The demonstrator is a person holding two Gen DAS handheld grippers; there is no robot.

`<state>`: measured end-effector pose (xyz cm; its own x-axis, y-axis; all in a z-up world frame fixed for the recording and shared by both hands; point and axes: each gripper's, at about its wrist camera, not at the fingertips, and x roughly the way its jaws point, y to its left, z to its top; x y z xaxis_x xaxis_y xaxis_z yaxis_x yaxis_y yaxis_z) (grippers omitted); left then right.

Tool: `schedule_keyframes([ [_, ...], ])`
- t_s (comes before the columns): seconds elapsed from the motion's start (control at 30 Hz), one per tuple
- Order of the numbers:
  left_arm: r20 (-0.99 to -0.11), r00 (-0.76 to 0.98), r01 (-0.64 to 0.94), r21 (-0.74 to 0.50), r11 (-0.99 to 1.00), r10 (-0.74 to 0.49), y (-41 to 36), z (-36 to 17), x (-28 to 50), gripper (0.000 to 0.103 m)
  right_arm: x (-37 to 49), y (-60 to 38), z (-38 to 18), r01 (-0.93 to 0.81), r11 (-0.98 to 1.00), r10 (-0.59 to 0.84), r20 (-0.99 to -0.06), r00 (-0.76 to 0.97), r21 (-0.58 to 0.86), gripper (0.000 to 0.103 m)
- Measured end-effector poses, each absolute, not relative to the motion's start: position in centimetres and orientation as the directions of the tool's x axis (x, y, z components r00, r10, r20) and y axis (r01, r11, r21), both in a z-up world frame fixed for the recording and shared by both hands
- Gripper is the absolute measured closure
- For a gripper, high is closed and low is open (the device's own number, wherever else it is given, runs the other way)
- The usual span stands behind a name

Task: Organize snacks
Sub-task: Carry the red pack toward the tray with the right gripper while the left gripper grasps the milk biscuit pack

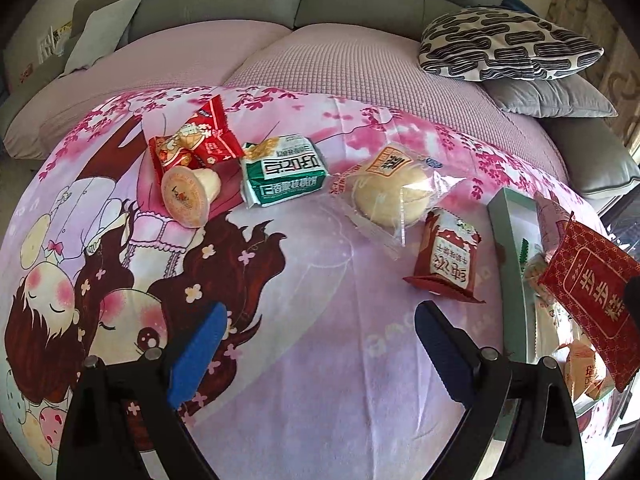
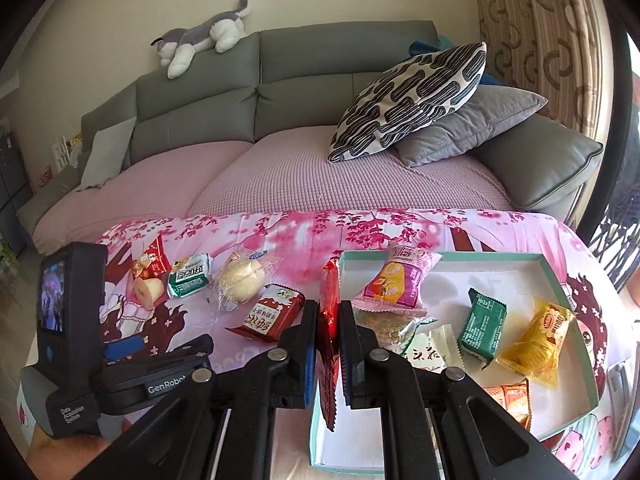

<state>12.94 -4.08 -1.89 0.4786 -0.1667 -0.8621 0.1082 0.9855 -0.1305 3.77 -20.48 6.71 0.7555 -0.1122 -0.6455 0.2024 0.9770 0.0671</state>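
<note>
My right gripper [image 2: 329,316] is shut on a red foil packet [image 2: 330,328], which it holds edge-on above the left rim of the teal box [image 2: 560,280]. The left wrist view shows the same red packet [image 1: 592,300] hanging over the box [image 1: 508,232]. My left gripper [image 1: 316,320] is open over bare tablecloth, with nothing between its blue pads [image 1: 200,344]. Beyond it lie a dark red packet [image 1: 448,264], a wrapped bun [image 1: 392,192], a green packet [image 1: 284,170], a jelly cup [image 1: 188,196] and red packets [image 1: 200,136].
The box holds a pink packet [image 2: 394,284], a green one [image 2: 482,326], a yellow one [image 2: 540,336], an orange one [image 2: 512,400] and a pale one [image 2: 424,348]. Behind the table stands a sofa [image 2: 280,80] with cushions [image 2: 408,104].
</note>
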Motion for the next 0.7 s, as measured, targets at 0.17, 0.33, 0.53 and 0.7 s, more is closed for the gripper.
schedule_keyframes([
  [0.17,-0.845,0.485,0.197,-0.147,0.969,-0.227,-7.3,-1.0,13.1,0.013,3.2,-22.9,7.3,0.247,0.964,-0.129,-0.632,0.764,0.101,0.093],
  [0.33,-0.827,0.486,0.273,-0.165,0.948,-0.283,-10.6,-0.6,14.2,0.022,2.8,-25.1,7.5,0.288,0.951,-0.155,-0.628,0.762,0.114,0.093],
  [0.53,-0.852,0.439,0.304,-0.157,0.940,-0.284,-12.7,-2.7,15.6,0.040,2.3,-27.4,7.3,0.342,0.931,-0.188,-0.637,0.748,0.128,0.093],
  [0.7,-0.862,0.420,0.292,-0.166,0.942,-0.283,-12.8,-3.9,16.1,0.060,2.0,-28.4,7.2,0.365,0.920,-0.197,-0.639,0.743,0.140,0.093],
])
